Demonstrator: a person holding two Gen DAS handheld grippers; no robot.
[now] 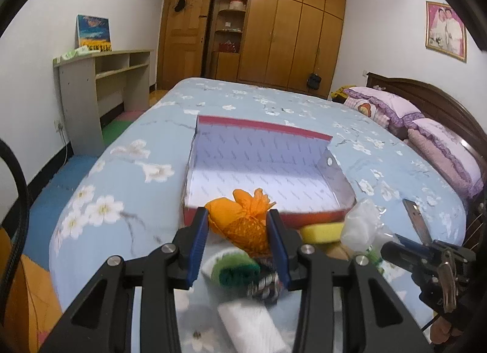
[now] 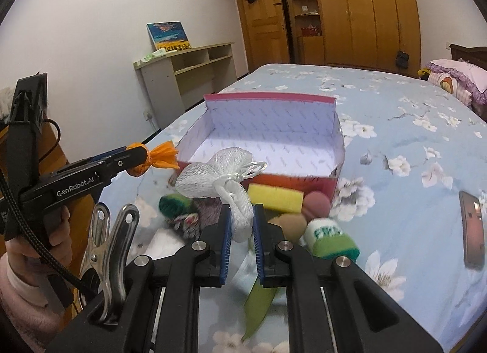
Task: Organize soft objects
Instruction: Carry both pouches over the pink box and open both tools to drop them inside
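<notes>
Left claw [image 1: 238, 222]: clamped on orange pouch [image 1: 243, 219]. Right claw [image 2: 242, 225]: pinched tight on white mesh pouch [image 2: 219, 178]. Box [image 2: 334, 184]: on bed, open, straight ahead of both claws; right claw nearer, I judge.

Orange mesh pouf [image 1: 243, 225] and white mesh pouf [image 2: 219, 182] lifted before open red box [image 1: 268, 127]
</notes>
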